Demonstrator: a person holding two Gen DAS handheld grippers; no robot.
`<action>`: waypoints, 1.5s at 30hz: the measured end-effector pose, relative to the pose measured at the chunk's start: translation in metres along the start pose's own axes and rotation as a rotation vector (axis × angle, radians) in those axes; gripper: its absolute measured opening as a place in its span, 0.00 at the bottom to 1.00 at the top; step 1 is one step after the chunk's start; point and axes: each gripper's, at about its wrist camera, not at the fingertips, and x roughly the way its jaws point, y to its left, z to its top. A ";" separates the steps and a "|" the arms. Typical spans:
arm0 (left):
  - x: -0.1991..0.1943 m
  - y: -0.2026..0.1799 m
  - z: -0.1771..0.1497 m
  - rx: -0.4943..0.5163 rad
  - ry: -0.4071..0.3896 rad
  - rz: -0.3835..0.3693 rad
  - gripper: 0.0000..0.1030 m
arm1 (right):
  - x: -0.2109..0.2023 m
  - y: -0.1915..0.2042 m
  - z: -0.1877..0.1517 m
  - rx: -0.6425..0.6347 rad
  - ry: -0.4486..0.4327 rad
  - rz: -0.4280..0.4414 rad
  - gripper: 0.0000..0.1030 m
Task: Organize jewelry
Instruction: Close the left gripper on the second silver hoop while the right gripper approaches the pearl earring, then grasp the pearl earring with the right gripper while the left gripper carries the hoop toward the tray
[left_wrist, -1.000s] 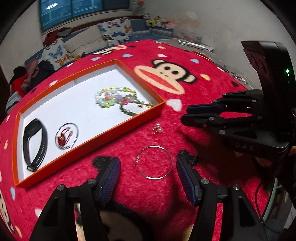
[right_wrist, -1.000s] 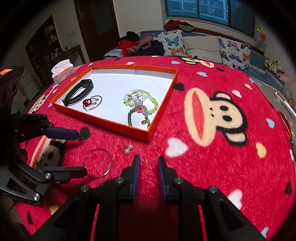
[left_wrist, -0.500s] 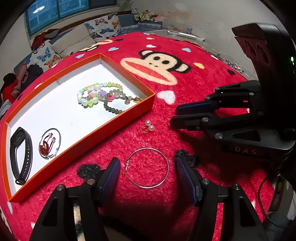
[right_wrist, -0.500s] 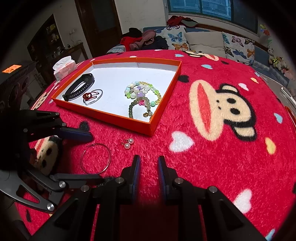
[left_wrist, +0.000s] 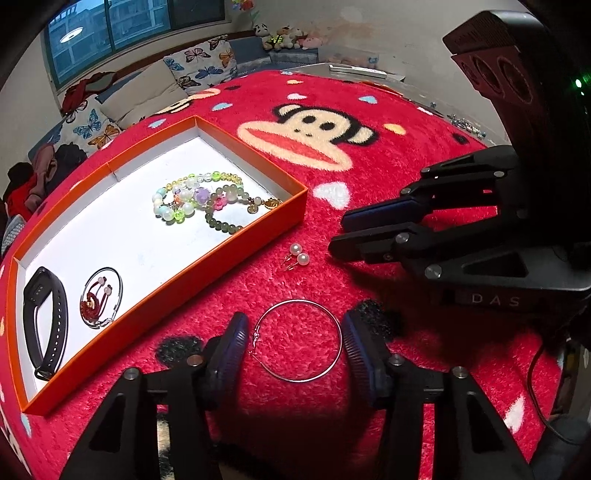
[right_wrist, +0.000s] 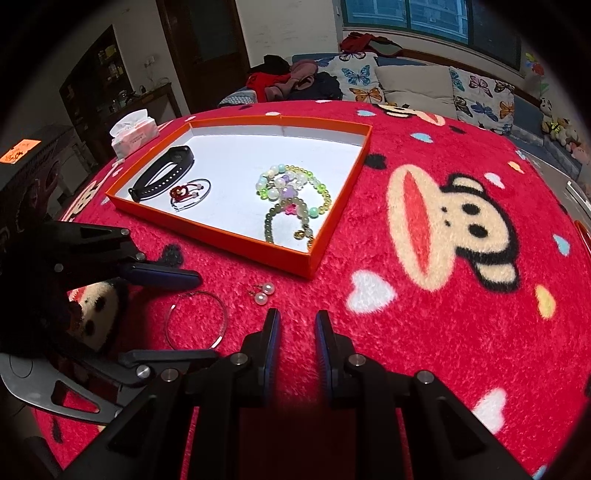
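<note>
Left claw: pointed steeply down at the table; jaws have just been closing, half spread, one finger either side of the hoop; pads do not appear to press on it yet.
Silver hoop: flat on the red plush cover, between the left claw's fingers; clasp end beside the left-hand pad. In the right wrist view it lies left of the right claw, between the left claw's two fingers.
Pearl earrings: a pair, just ahead of the left claw, beyond the hoop; close ahead of the right claw and slightly left.
Right claw: jaws drawn nearly together with a narrow gap, nothing between them; hovers low over the cover. From the left wrist view it sits ahead and to the right.
Orange tray: ahead and left of the left claw, well apart from the hoop; white floor.
Tray contents: beaded bracelets in the corner nearest the earrings; black band and thin bangle with red charm at the far-left end, side by side.
Table cover: red plush, cartoon monkey print.
Tissue pack: beyond the tray's left corner, far from the right claw.
</note>
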 end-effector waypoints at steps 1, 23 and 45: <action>0.000 0.001 0.000 -0.002 -0.001 0.001 0.51 | 0.000 0.001 0.000 -0.002 0.000 0.008 0.21; -0.027 0.021 -0.010 -0.038 -0.033 0.046 0.51 | 0.010 0.020 0.008 -0.047 -0.005 0.048 0.21; -0.048 0.051 -0.015 -0.108 -0.060 0.094 0.51 | 0.012 0.030 0.005 -0.086 -0.009 0.009 0.10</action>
